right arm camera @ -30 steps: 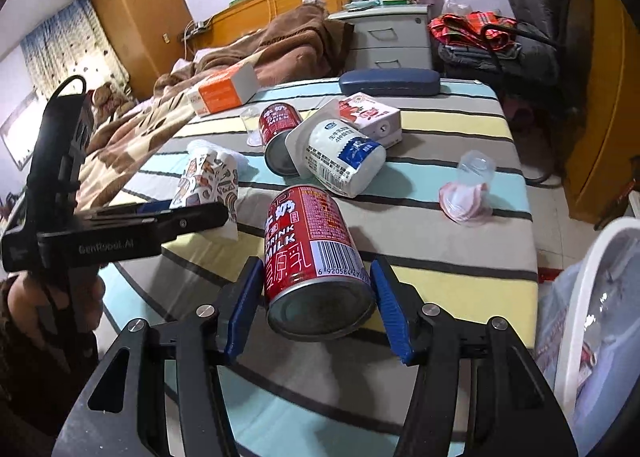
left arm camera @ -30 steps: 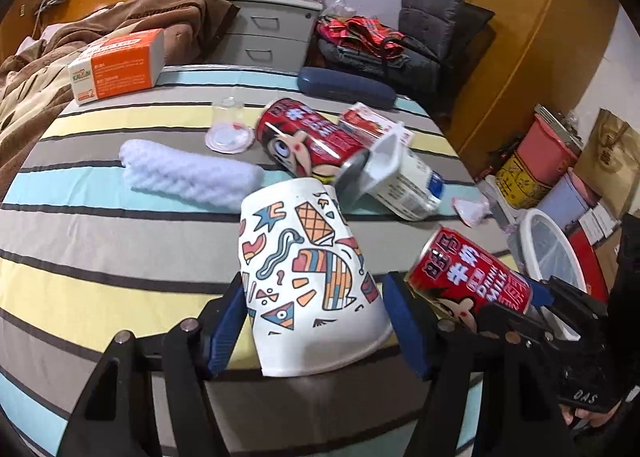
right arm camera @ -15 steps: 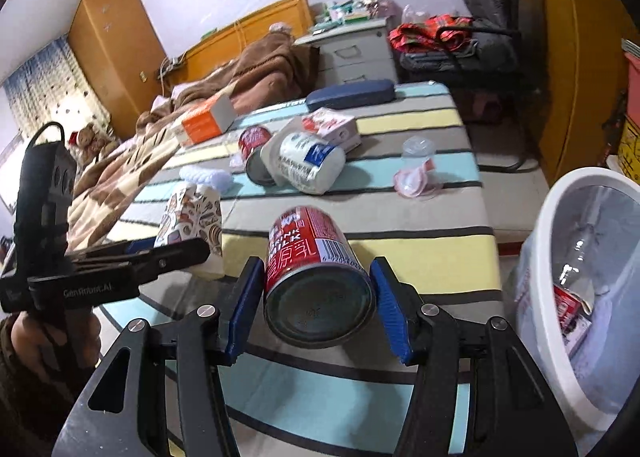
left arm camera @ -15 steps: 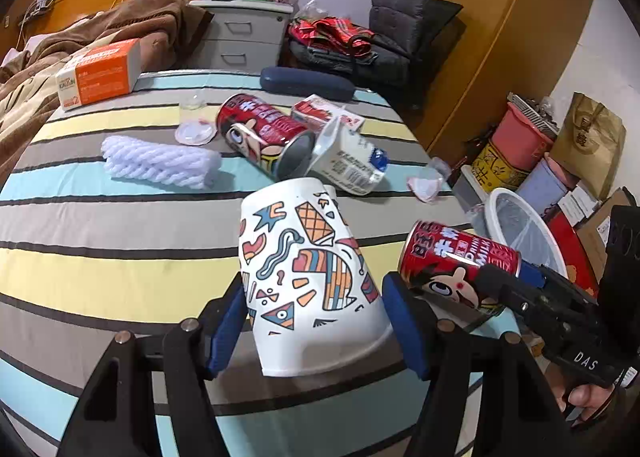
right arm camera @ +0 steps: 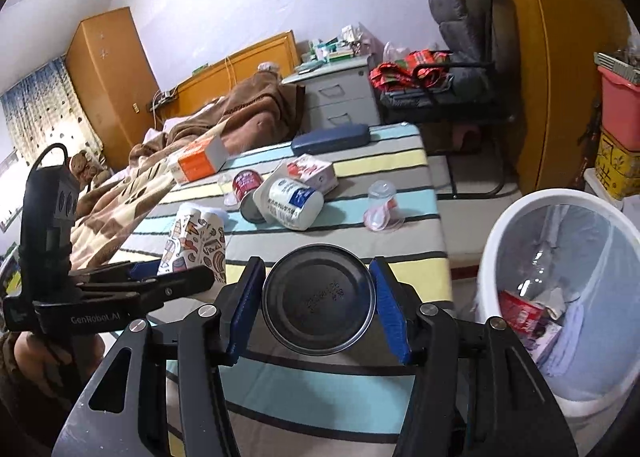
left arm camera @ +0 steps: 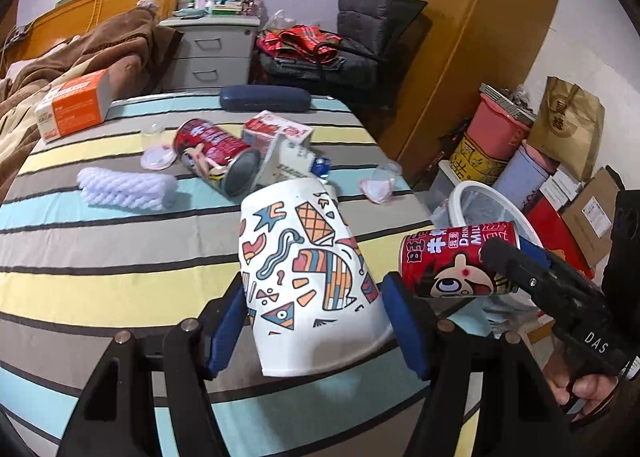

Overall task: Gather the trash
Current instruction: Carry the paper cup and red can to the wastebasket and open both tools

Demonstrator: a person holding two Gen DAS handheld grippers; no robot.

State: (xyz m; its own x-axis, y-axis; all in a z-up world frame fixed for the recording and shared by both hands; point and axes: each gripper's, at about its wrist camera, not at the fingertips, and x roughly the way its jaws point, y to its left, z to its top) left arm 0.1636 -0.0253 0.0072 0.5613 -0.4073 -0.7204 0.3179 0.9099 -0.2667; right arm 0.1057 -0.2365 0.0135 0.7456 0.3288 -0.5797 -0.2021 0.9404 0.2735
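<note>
Both are up off the striped bed, near the bin (right arm camera: pixel 560 297): left tool (left arm camera: pixel 316 321) clamps the paper cup (left arm camera: pixel 308 273), thin and crushable; right tool (right arm camera: pixel 318 311) grips the can (right arm camera: pixel 319 299) across its stiff, slick sides.

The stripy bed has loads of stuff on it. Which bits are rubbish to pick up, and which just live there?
Rubbish for the job:
- patterned paper cup, in the left gripper
- red can, in the right gripper
- second red can on the bed
- white bin

Probably just lying there:
- orange box
- blue case
- white rolled cloth
</note>
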